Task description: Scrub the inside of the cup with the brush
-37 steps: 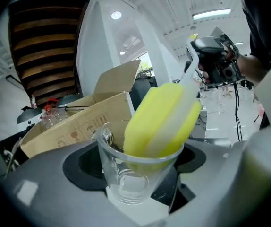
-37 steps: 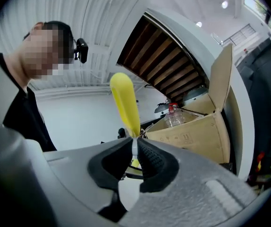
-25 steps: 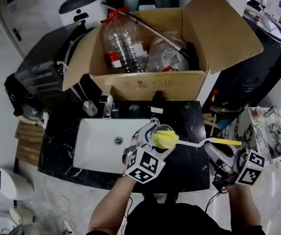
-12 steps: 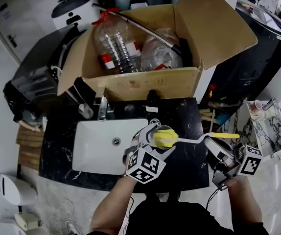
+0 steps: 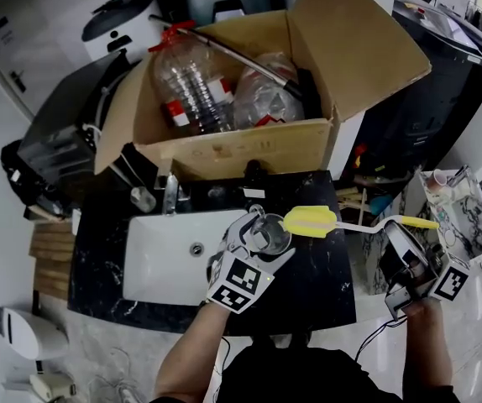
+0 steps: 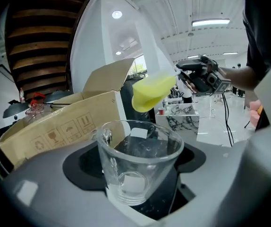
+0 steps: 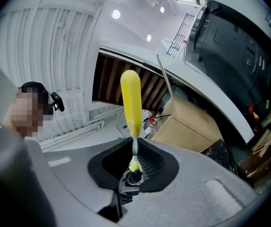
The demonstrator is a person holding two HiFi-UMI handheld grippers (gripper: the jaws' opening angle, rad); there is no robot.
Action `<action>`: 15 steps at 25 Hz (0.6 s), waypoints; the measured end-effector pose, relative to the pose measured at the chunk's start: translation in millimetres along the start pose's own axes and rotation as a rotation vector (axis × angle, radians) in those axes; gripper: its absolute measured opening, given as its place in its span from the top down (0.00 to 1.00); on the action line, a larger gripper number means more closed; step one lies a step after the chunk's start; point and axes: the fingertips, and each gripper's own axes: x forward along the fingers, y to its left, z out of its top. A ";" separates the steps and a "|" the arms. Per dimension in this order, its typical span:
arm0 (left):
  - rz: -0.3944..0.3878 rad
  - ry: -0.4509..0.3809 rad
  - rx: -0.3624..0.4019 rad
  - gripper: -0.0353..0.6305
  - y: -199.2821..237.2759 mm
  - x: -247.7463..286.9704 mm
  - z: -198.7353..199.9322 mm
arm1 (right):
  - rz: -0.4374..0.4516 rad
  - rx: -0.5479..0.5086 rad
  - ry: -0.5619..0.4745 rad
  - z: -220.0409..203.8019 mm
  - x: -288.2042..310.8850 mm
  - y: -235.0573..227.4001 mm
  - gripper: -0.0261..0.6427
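A clear glass cup (image 5: 268,233) (image 6: 136,161) sits upright between the jaws of my left gripper (image 5: 256,245) (image 6: 135,171), which is shut on it, over the black counter just right of the sink. The brush has a yellow sponge head (image 5: 310,222) (image 6: 152,92) (image 7: 131,101) on a thin white stem. In the head view the head hovers just right of the cup's rim, outside the cup. My right gripper (image 5: 396,240) (image 7: 134,163) is shut on the brush handle, well to the right of the cup.
A white sink basin (image 5: 170,259) with a faucet (image 5: 170,193) lies left of the cup in the black marble counter (image 5: 325,280). Behind stands an open cardboard box (image 5: 249,151) with plastic bottles. A marble-patterned bin (image 5: 463,217) is at the right.
The sponge head has come up from the cup's mouth and moved right, clear of the rim. My right gripper has drawn back to the right. The left gripper still holds the cup.
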 end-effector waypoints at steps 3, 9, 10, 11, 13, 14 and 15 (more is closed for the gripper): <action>-0.017 -0.009 -0.025 0.29 -2.8 4.2 2.4 | -0.031 -0.020 -0.008 6.4 -11.8 -9.2 0.91; -0.037 -0.004 -0.074 0.29 -5.7 15.7 -6.2 | -0.097 -0.053 -0.018 9.1 -29.0 -28.8 0.91; -0.040 0.000 -0.083 0.29 -6.7 18.4 -8.2 | -0.108 -0.057 -0.017 9.3 -32.0 -32.6 0.91; -0.044 0.003 -0.093 0.29 -7.9 21.3 -10.2 | -0.120 -0.060 -0.017 9.5 -34.8 -36.1 0.91; -0.054 0.008 -0.120 0.29 -10.7 27.8 -15.3 | -0.139 -0.062 -0.017 9.3 -39.7 -42.9 0.91; -0.061 0.011 -0.140 0.29 -12.5 31.2 -18.7 | -0.148 -0.063 -0.016 8.5 -42.6 -46.8 0.91; -0.069 0.015 -0.162 0.29 -15.0 34.7 -22.4 | -0.155 -0.063 -0.015 7.3 -45.6 -50.9 0.91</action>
